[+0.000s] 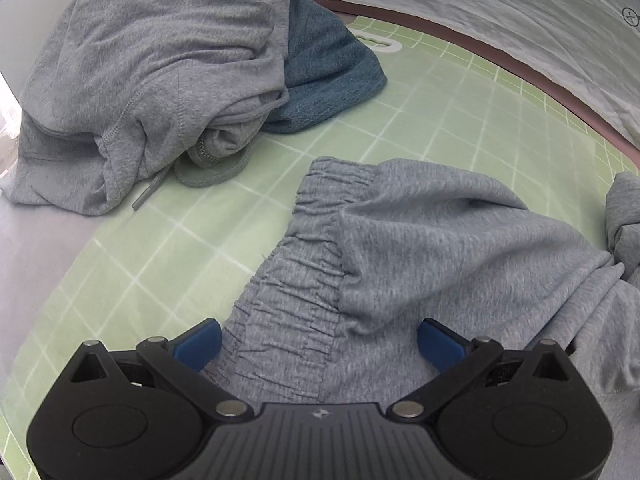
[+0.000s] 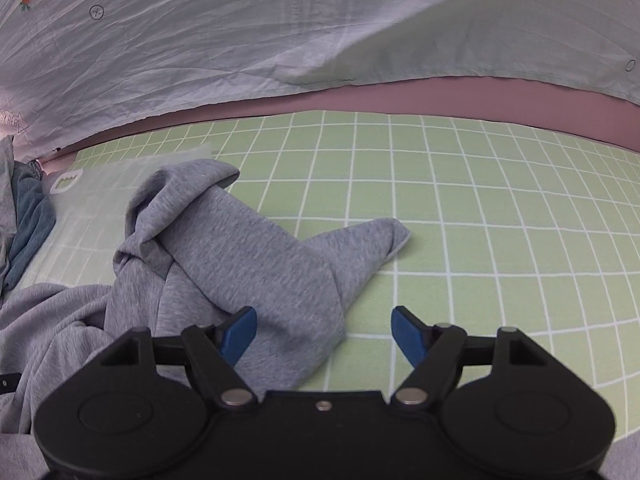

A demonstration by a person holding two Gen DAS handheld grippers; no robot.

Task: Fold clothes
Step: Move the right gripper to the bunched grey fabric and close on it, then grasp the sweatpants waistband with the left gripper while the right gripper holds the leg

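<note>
Grey sweatpants (image 1: 420,240), green white-gridded mat (image 2: 480,200), teal garment (image 1: 332,68)

Left side: grey hoodie pile (image 1: 132,92) and blue garment (image 1: 332,68) heaped together, blocking that corner.
Centre: grey sweatpants (image 1: 420,248) bunched up, rumpled leg (image 2: 248,248) rising off the green grid mat (image 2: 480,208).
Right side: bare mat, wide open.
Far edge: white sheet (image 2: 240,40) draped along the mat's border.

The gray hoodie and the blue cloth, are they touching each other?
Touching. The left wrist view shows the gray hoodie draped right over the edge of the blue cloth, covering part of it, with no green mat between them.
</note>
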